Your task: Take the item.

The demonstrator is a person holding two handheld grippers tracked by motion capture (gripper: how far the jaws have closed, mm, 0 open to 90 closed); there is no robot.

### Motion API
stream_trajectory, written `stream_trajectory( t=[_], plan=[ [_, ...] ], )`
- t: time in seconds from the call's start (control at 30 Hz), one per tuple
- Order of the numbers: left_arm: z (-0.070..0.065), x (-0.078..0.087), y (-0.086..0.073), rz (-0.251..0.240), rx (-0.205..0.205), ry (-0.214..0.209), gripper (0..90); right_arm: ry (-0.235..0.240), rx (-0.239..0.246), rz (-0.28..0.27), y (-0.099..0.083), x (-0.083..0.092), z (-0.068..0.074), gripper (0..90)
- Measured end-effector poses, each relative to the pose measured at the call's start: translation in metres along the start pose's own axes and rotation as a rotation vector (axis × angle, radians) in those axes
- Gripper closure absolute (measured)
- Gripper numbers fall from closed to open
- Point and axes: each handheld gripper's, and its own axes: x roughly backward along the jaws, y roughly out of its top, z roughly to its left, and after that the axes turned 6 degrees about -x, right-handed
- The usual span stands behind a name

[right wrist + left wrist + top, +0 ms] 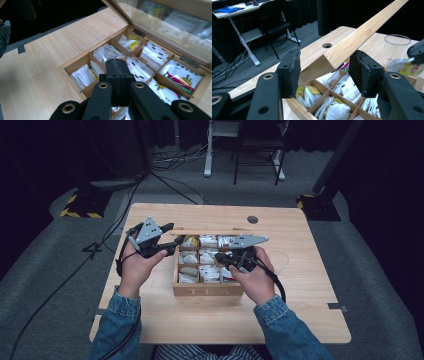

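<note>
Left claw (324,72) pinching raised box lid (352,42), right claw (119,75) pressed together on tea bag (409,67).

Light wooden table (165,320) — contents on the surface

The table stands on grey carpet (50,285) and has a round cable hole (252,219) near its far edge. A wooden tea box (207,290), lid raised, sits near the middle — its compartments hold tea bags. A clear glass (395,47) stands on the tabletop just beside the box.
</note>
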Motion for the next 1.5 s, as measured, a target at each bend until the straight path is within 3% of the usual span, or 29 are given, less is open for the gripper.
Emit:
stream_trajectory(
  t=[0.8, 1.5],
  plan=[
    [0.0, 0.0, 0.0, 0.002, 0.0, 0.002, 44.1, -0.116, -0.094, -0.079, -0.017, 0.059, -0.043, 90.0],
    [0.0, 0.0, 0.0, 0.001, 0.002, 0.002, 44.0, -0.222, -0.147, -0.093, -0.026, 0.083, -0.074, 90.0]
  ],
)
